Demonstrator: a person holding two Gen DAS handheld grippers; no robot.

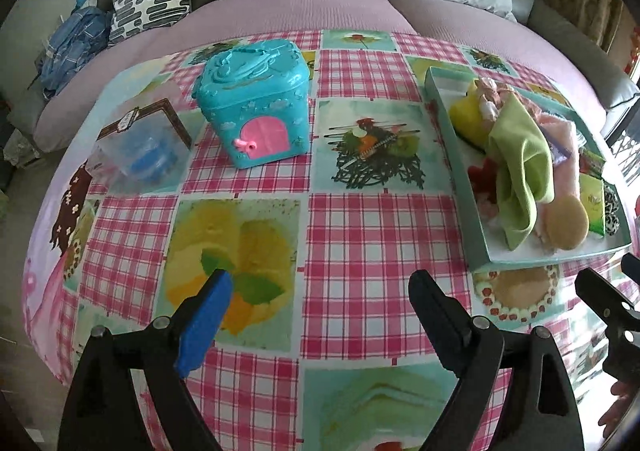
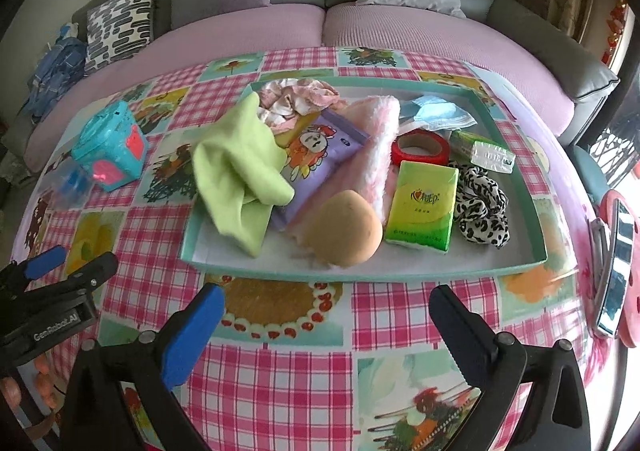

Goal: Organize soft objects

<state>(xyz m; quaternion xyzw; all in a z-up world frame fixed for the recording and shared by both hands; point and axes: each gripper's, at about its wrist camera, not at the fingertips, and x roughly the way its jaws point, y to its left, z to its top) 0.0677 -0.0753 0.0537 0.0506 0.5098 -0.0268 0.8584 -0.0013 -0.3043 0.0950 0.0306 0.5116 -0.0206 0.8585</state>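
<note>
Teal tray (image 2: 520, 155) w/ green cloth (image 2: 236, 167), sponge (image 2: 344, 227), tissue pack (image 2: 422, 207); both grippers (image 1: 320, 291) (image 2: 326, 307) spread apart, empty.

A green cloth (image 2: 236, 167) hides part of the purple packet (image 2: 320, 155) and pink towel (image 2: 372, 155) in the tray (image 2: 360, 275), whose far corner blurs.

A shallow teal tray (image 2: 516, 171) with matt card-like walls sits on the desk's glossy, smooth checked covering (image 2: 280, 371). Inside the tray: a soft matt green cloth (image 2: 236, 171), a fluffy pink towel (image 2: 380, 139), a porous tan sponge (image 2: 344, 227), and shiny plastic-wrapped tissue packs (image 2: 422, 207). Left of the tray stands a glossy turquoise plastic box (image 1: 256, 111).
</note>
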